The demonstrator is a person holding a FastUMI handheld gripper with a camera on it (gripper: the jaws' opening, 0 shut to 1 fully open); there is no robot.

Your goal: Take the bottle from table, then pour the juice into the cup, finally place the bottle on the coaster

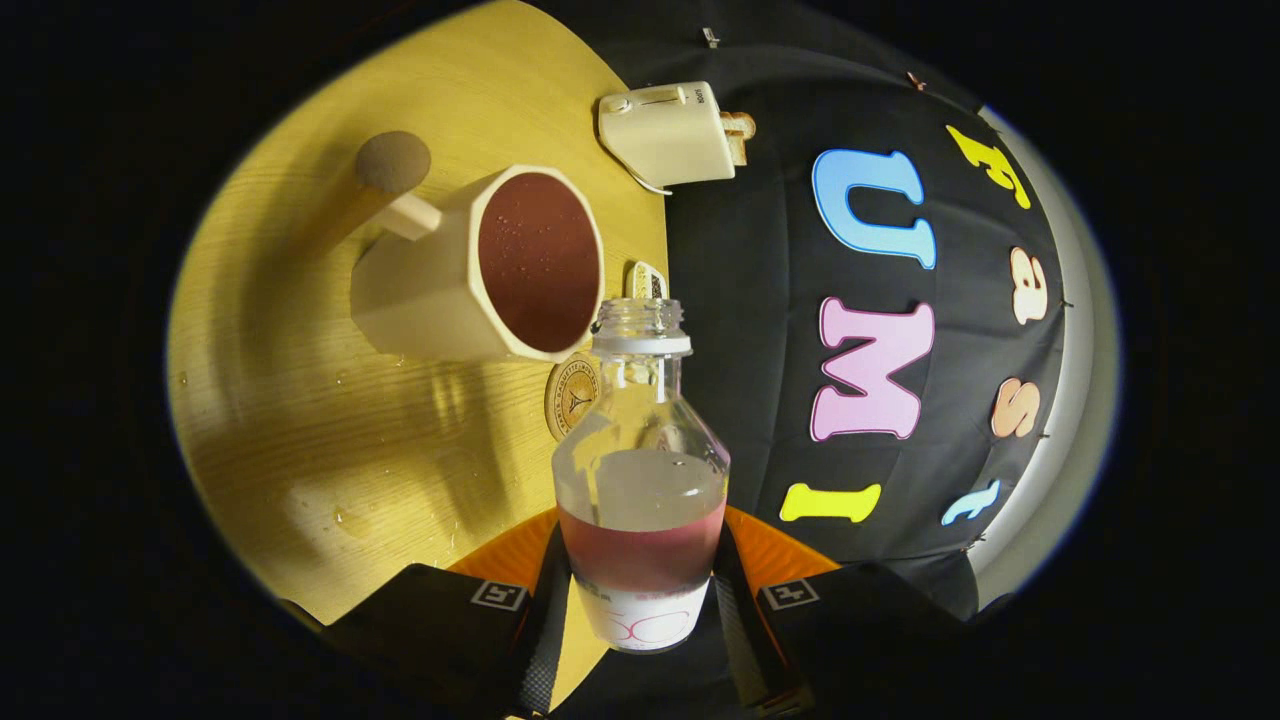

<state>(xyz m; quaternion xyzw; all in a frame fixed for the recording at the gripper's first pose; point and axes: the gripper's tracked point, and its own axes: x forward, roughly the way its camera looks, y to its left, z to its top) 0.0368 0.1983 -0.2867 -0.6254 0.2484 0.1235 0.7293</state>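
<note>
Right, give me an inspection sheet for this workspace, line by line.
Surface: wooden table, droplets scattered on it.
Job's things: bottle uncapped, partly filled with red juice; cup holds red juice; round coaster beside the cup, bare.
Clutter: white device at the table's far edge; small item behind the bottle's neck, too hidden to tell.
Grippers: gripper shut on the bottle's lower body, both fingers pressing its sides.
Cables: thin cord at the white device.
Surroundings: black cloth booth wall.

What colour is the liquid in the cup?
Reddish-brown juice in the cream cup, gripper view; tongs shut on the bottle.
</note>
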